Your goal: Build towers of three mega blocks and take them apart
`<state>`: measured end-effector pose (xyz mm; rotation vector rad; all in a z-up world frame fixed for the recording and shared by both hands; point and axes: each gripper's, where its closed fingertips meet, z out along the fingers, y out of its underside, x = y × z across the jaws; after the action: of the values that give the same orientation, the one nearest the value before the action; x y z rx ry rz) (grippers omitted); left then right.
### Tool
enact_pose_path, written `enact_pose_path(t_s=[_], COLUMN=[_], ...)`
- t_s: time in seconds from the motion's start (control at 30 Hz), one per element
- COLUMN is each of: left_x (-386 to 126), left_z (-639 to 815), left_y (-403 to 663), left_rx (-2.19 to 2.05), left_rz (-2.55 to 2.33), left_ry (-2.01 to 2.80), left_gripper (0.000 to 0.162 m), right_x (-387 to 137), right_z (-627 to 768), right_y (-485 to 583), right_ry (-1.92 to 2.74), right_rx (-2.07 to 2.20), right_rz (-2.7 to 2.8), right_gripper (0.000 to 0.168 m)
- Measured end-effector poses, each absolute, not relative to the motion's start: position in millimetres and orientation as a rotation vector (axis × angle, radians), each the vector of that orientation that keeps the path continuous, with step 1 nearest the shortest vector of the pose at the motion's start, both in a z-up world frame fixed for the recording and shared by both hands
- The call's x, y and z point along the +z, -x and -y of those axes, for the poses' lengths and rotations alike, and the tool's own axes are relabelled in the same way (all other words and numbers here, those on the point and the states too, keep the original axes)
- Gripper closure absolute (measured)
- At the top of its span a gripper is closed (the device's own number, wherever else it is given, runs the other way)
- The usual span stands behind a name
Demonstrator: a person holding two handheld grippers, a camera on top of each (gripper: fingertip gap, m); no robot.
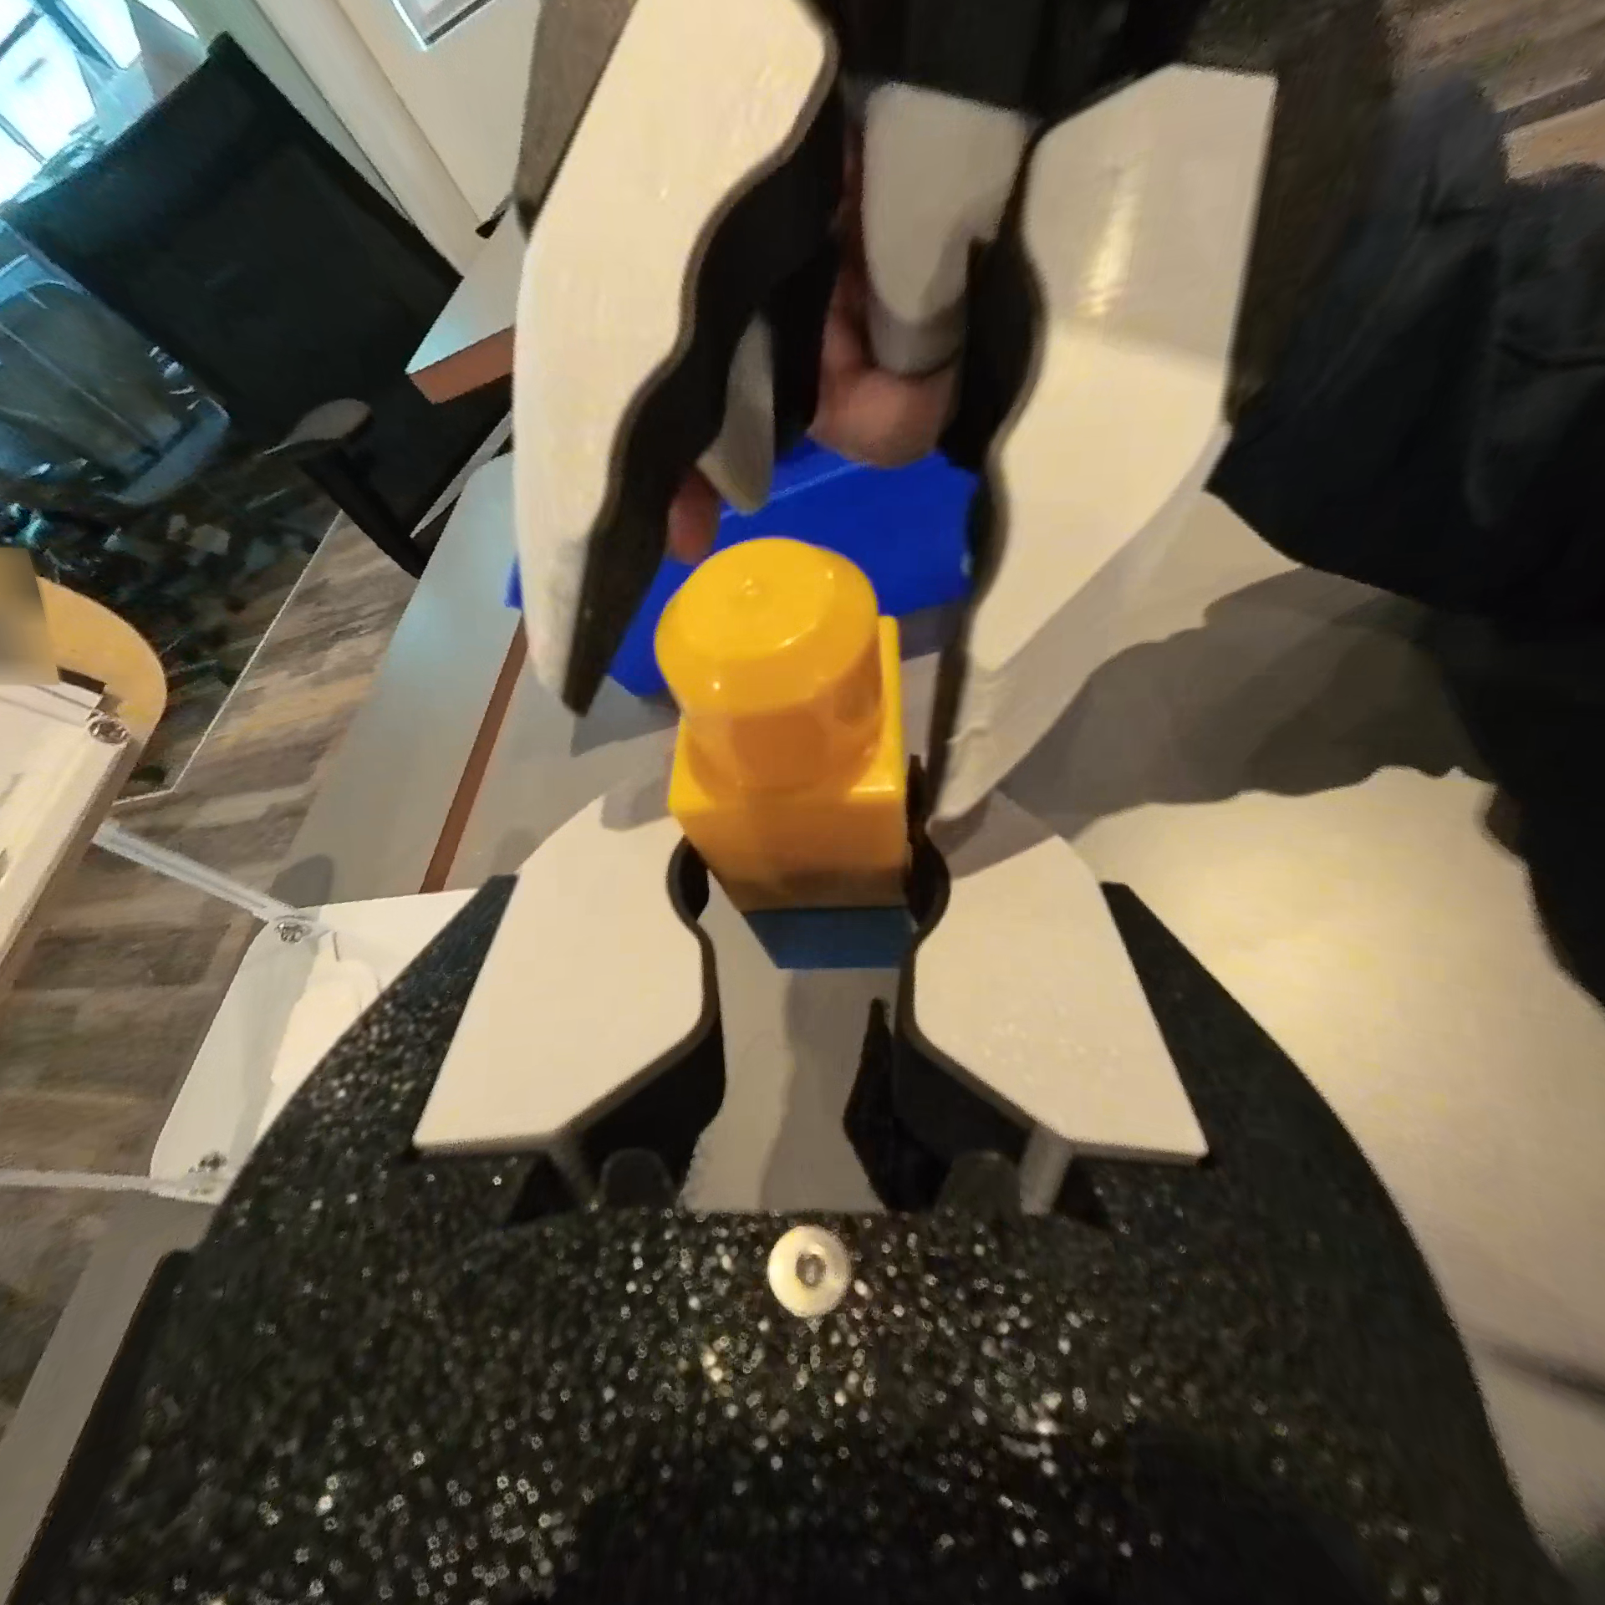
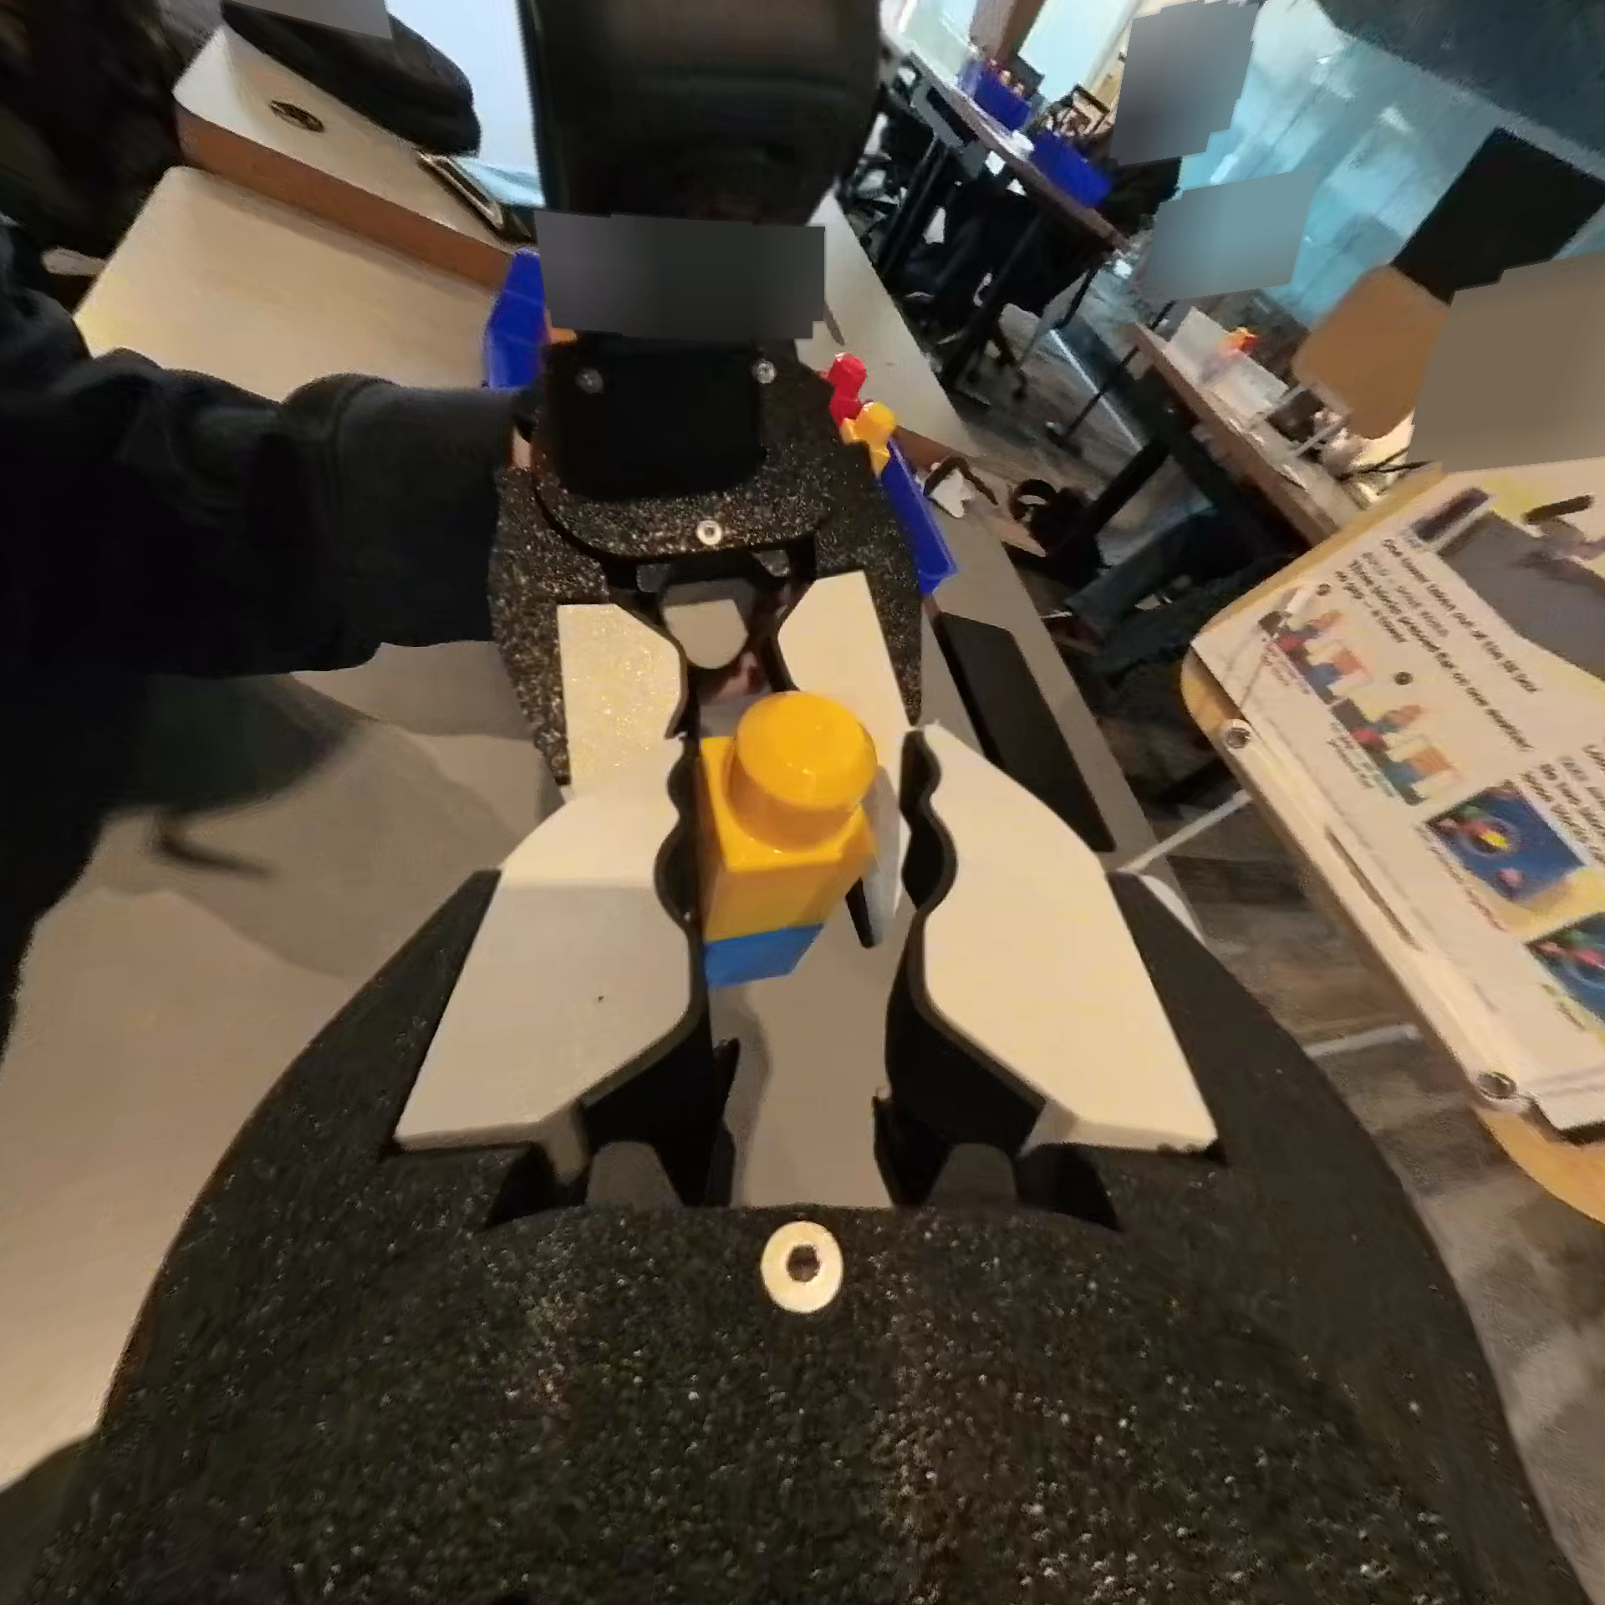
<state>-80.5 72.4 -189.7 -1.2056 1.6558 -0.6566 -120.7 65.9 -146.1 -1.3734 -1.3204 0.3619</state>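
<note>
Table [image 2: 260, 999]: a pale tabletop is filling the lower half of both views, with the stack standing on it at the centre

Blue bin [image 1: 834, 538]: a blue container is sitting at twelve o'clock from the stack in the left wrist view; in the right wrist view more blocks, red and yellow, are showing at its rim at one o'clock behind the far claw

Printed sheet [image 2: 1424, 782]: a laminated page on a round side table is lying at three o'clock in the right wrist view

Left gripper [image 1: 803, 877]: its two pale fingers are closing on the lower part of the yellow block, gripping it from both sides

Right gripper [image 2: 795, 860]: its fingers are sitting either side of the stack; the left finger is looking pressed to the yellow block, while a sliver of gap is showing at the right finger, so I cannot tell whether it is actually holding

Yellow block [image 1: 782, 738]: a single-stud block is sitting upright on top of the stack, between both claws

Blue block [image 1: 834, 938]: only a thin band is showing directly beneath the yellow block, joined to it

Progress: two blocks are visibly stacked; whether a third is hiding below is unclear

Remaining: judging from both claws meeting on one stack, either a press-together or a pull-apart is happening; which one cannot be told
</note>
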Motion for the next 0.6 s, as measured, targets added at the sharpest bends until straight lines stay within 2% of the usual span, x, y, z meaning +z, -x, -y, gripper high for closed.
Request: enact_pose_path(t_s=[0.17, 0.3, 0.33, 0.43, 0.5, 0.53, 0.6], left_x=[-185, -199, -201, -197, -194, -191, -187], left_z=[-77, -100, -100, -96, -98, -99, -98], left_y=[78, 82, 81, 75, 74, 74, 74], left_rx=[-0.655, -0.495, -0.499, -0.539, -0.546, -0.545, -0.540], left_rz=[-1.598, -1.570, -1.575, -1.572, -1.542, -1.532, -1.520], left_ry=[1.209, 1.304, 1.300, 1.231, 1.226, 1.215, 1.185], left_gripper=[0.119, 0.086, 0.087, 0.117, 0.119, 0.120, 0.122], right_x=[-148, -134, -132, -128, -126, -125, -131], right_z=[-66, -69, -69, -71, -71, -70, -70], right_y=[122, 116, 114, 109, 107, 107, 107], right_ry=[1.373, 1.348, 1.344, 1.329, 1.336, 1.339, 1.394], right_rx=[0.382, 0.451, 0.465, 0.470, 0.494, 0.526, 0.556], right_rz=[1.332, 1.239, 1.224, 1.193, 1.167, 1.154, 1.166], right_gripper=[0.132, 0.133, 0.133, 0.133, 0.133, 0.128, 0.107])
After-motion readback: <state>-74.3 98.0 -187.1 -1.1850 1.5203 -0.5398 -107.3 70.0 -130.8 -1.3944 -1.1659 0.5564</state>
